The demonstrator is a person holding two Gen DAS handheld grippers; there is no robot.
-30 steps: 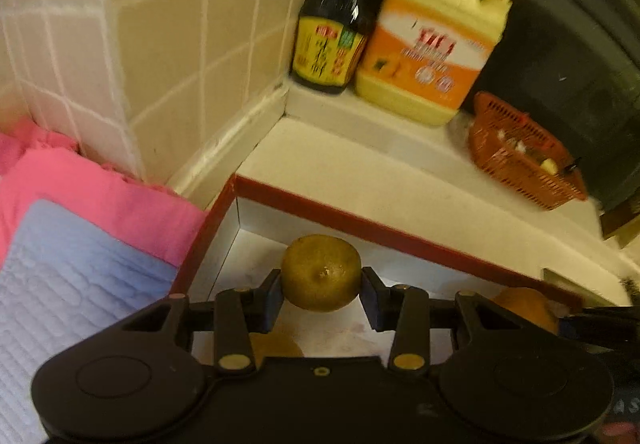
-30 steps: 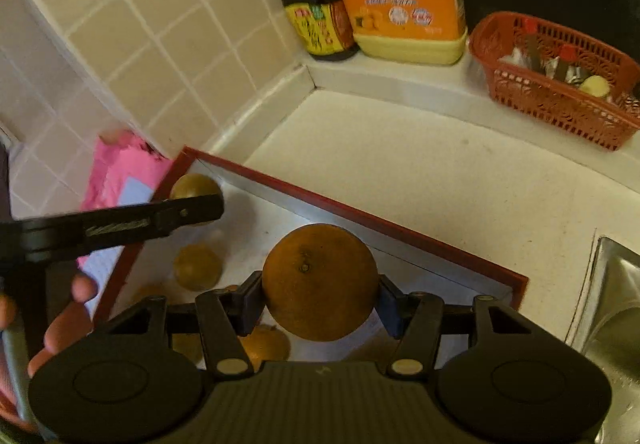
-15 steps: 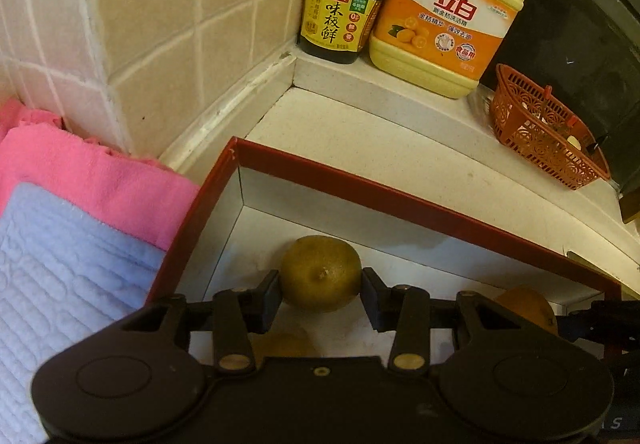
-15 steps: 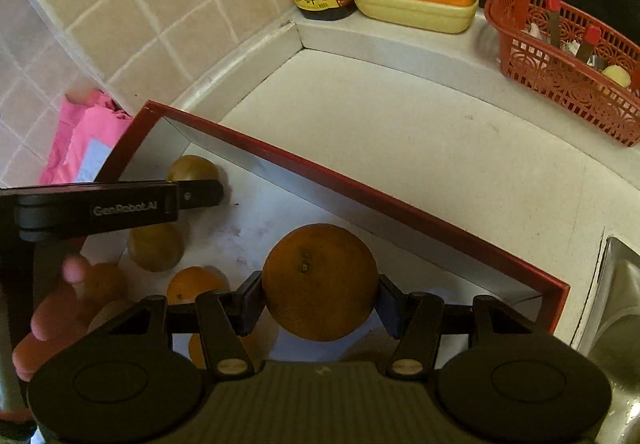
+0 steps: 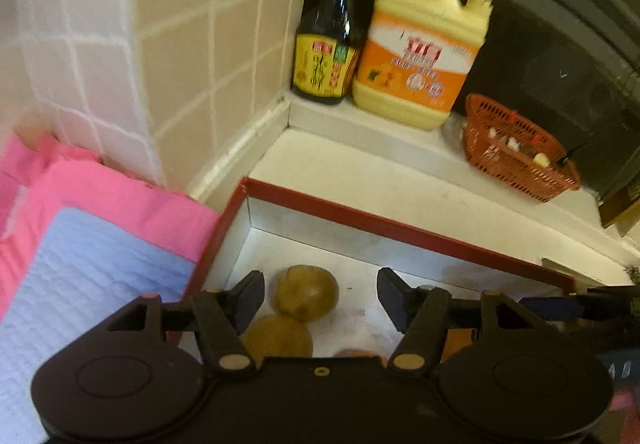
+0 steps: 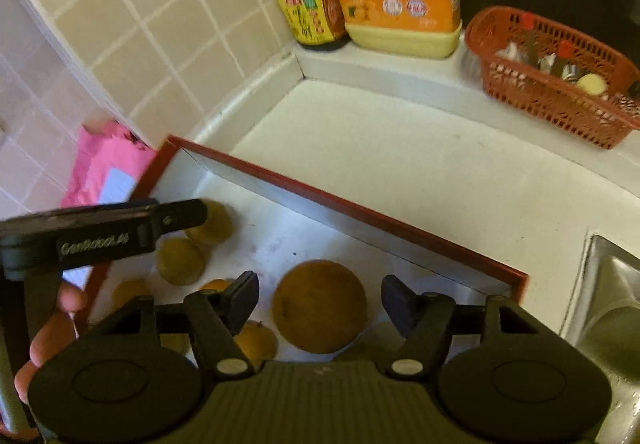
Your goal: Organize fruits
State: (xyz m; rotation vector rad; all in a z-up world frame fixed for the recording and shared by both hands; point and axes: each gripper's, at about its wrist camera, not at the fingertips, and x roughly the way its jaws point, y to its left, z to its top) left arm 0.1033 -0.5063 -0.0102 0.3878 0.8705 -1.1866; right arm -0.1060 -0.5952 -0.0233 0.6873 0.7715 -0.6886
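My left gripper (image 5: 320, 294) has just been opening, jaws wide, a greenish fruit (image 5: 306, 292) loose between them on the red-rimmed box (image 5: 400, 230) floor. My right gripper (image 6: 318, 298) has also just been opening, with the orange (image 6: 320, 306) free between its jaws, probably resting in the box. More fruit (image 6: 180, 260) sits left. Behind: soy bottle (image 5: 328, 43), yellow jug (image 5: 424, 47), red basket (image 6: 552, 79).

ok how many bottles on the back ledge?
2: dark sauce bottle in the tiled corner, yellow pump jug just right of it. The red basket holds small items too blurred to tell.
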